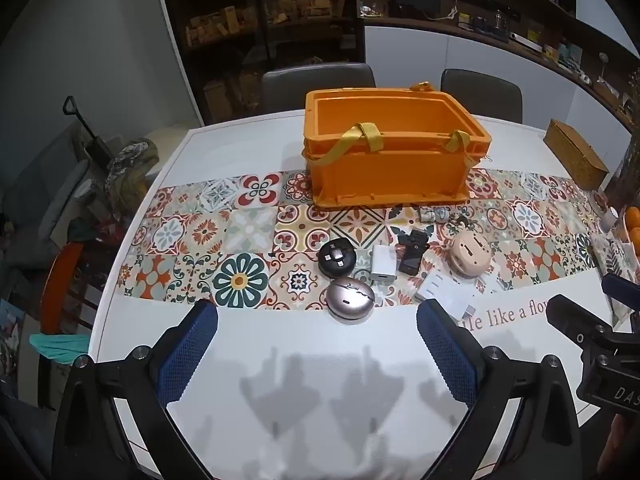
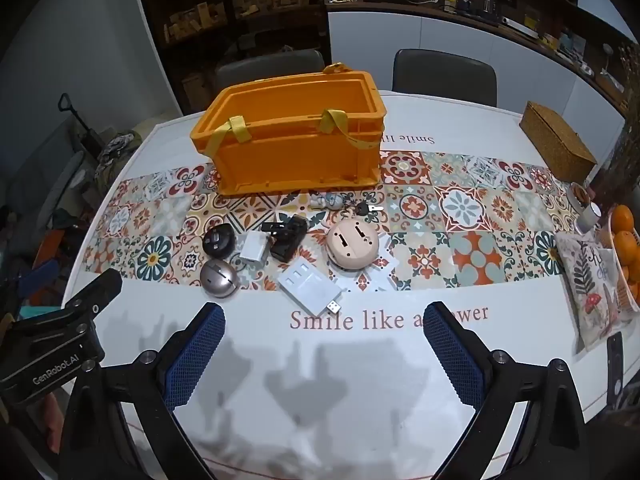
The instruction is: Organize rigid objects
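An empty orange crate (image 1: 388, 152) (image 2: 296, 136) with yellow straps stands on the tiled runner. In front of it lie small objects: a silver oval case (image 1: 351, 299) (image 2: 219, 278), a black round gadget (image 1: 337, 258) (image 2: 218, 240), a white charger cube (image 1: 383, 266) (image 2: 254, 248), a black clip device (image 1: 412, 254) (image 2: 286, 238), a beige round device (image 1: 470, 254) (image 2: 352, 246), a white flat USB hub (image 1: 442, 294) (image 2: 310, 286), keys (image 2: 366, 209) and a small figurine (image 2: 328, 200). My left gripper (image 1: 318, 334) and right gripper (image 2: 324, 336) are open and empty, held short of the objects.
A wicker box (image 2: 558, 142) sits at the far right. Oranges in a bowl (image 2: 626, 240), a printed cushion (image 2: 592, 284) and small jars (image 2: 586, 204) are at the right edge. Two chairs (image 2: 444, 76) stand behind the table. Clutter lies on the floor at left.
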Tool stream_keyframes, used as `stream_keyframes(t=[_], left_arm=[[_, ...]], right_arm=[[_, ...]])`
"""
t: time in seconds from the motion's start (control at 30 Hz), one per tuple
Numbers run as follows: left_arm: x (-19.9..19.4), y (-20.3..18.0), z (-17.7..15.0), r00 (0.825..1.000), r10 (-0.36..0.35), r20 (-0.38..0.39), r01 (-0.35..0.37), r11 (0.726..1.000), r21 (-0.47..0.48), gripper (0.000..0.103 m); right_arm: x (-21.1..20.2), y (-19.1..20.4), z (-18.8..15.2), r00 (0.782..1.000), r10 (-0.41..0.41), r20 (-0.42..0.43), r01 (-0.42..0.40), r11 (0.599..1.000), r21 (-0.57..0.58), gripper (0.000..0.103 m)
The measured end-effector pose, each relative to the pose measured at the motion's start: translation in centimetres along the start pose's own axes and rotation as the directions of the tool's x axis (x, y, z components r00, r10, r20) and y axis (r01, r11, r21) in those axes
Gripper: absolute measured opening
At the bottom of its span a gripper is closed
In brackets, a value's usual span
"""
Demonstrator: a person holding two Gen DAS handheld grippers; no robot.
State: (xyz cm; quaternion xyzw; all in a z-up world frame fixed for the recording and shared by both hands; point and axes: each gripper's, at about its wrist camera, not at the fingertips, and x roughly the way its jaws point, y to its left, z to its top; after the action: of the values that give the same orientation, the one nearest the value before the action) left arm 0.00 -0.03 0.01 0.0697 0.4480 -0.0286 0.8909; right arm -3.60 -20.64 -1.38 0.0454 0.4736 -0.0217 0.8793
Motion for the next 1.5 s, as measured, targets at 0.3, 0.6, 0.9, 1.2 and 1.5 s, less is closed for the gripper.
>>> stream_keyframes(t=[0.3, 0.6, 0.9, 1.2, 1.5], left_arm=[[0.2, -0.6, 0.3, 1.000, -0.028, 0.006, 0.028, 1.000, 0.003, 0.102], [-0.4, -0.5, 0.3, 0.999, -0.020, 0.036, 0.019, 1.000, 0.009, 0.102], [-0.6, -0.5, 0.2, 0.999, -0.017, 0.037, 0.017, 1.000, 0.010, 0.102], [-0.8, -0.5, 0.2, 0.999, -0.019, 0.037, 0.018, 1.000, 0.010, 0.102], [-1.0, -0.4, 0.0, 0.999, -0.015, 0.036, 0.015, 1.000, 0.006, 0.102]], right_arm=[[0.2, -0.1, 0.3, 1.000, 0.003, 0.001, -0.003, 1.000, 0.002, 0.100], [0.3, -0.1, 0.4, 1.000, 0.006, -0.001, -0.006, 1.000, 0.005, 0.100], [0.2, -0.1, 0.5, 1.000, 0.004, -0.002, -0.004, 1.000, 0.002, 0.100], [0.1, -0.1, 0.5, 1.000, 0.006, -0.002, -0.006, 1.000, 0.004, 0.100], [0.0, 0.0, 0.4, 1.000, 0.007, -0.001, -0.007, 1.000, 0.002, 0.100]])
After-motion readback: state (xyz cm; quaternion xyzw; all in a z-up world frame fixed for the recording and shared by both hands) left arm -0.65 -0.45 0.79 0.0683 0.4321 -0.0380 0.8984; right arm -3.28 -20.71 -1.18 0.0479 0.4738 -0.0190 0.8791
